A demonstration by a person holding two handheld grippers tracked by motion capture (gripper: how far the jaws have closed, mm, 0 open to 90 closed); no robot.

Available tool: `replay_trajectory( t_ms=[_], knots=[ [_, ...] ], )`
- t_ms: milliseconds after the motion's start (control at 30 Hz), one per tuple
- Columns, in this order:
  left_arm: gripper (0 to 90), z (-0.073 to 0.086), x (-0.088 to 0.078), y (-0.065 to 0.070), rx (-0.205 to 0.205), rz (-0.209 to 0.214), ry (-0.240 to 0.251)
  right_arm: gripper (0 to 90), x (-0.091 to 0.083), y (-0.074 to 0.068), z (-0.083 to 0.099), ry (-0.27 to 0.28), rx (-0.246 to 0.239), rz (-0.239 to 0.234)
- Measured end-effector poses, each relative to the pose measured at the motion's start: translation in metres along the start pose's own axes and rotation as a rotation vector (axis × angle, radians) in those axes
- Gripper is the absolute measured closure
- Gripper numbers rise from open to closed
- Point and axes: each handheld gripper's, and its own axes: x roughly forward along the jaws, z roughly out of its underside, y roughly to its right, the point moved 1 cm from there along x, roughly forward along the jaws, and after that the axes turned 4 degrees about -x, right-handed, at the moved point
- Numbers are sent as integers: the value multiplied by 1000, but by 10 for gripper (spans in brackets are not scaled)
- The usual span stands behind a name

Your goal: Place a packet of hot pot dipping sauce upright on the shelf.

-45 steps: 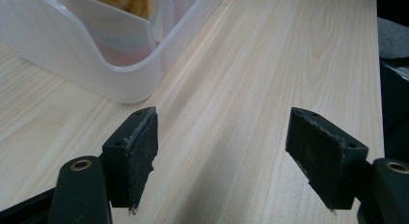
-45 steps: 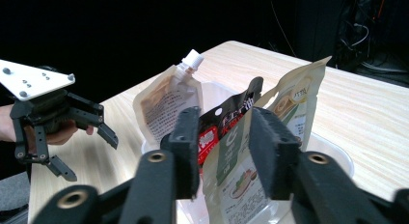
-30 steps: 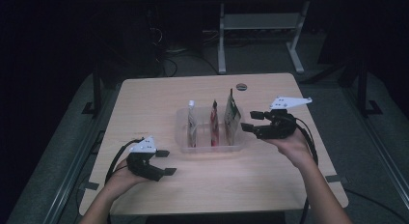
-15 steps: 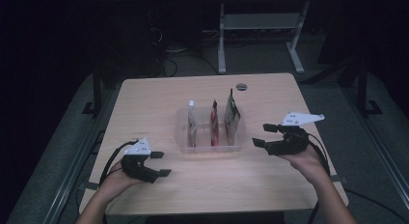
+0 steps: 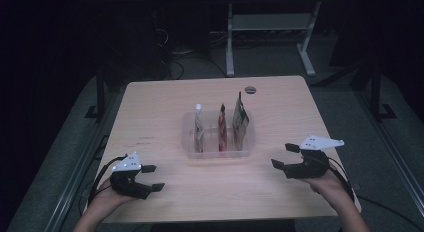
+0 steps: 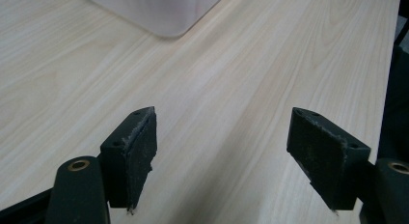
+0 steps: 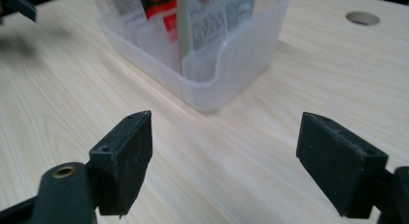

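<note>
R gripper (image 5: pixel 286 156) sits near the table's (image 5: pixel 150 107) front R corner, jaws apart w/ nothing between; they've just been opening wider. In its own view the 2 black pads (image 7: pixel 123 161) frame bare wood, and the bin's (image 7: pixel 226 64) near corner stands just beyond them, apart from both. A hand (image 5: pixel 327 184) holds it from below, grey plate on top.

L gripper (image 5: pixel 153 178) is near the front L corner, also held in a hand (image 5: pixel 107 199), jaws spread and empty. Its view shows the pads (image 6: pixel 135 151) over bare tabletop w/ a corner of the bin (image 6: pixel 159 11) at the top edge, well apart.

The clear bin (image 5: pixel 217 153) stands mid-table between the 2 grippers, touching neither. 3 pouches stand upright in it, side by side: a white one (image 5: pixel 199 132) at L, a red one (image 5: pixel 222 132) in the middle, the tallest one (image 5: pixel 240 123) at R. In the R gripper view they look blurred behind the bin wall.

A small round hole (image 5: pixel 250 89) sits in the tabletop behind the bin.
</note>
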Motion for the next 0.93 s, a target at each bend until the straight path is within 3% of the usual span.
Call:
replay_trajectory(
  t_ms=[267, 433, 600, 933],
  knots=[
    [243, 5, 1, -2, -3, -24, -23, 159, -9, 4, 27, -47, 15, 63],
    [229, 7, 4, -5, 12, -50, -53, 140, -9, 8, 34, -75, 4, 94],
    [226, 8, 5, -6, 7, -51, -52, 139, -6, 10, 38, -102, 10, 96],
    [211, 9, 9, -8, 21, -55, -68, 139, -4, 11, 39, -106, 8, 93]
  ],
)
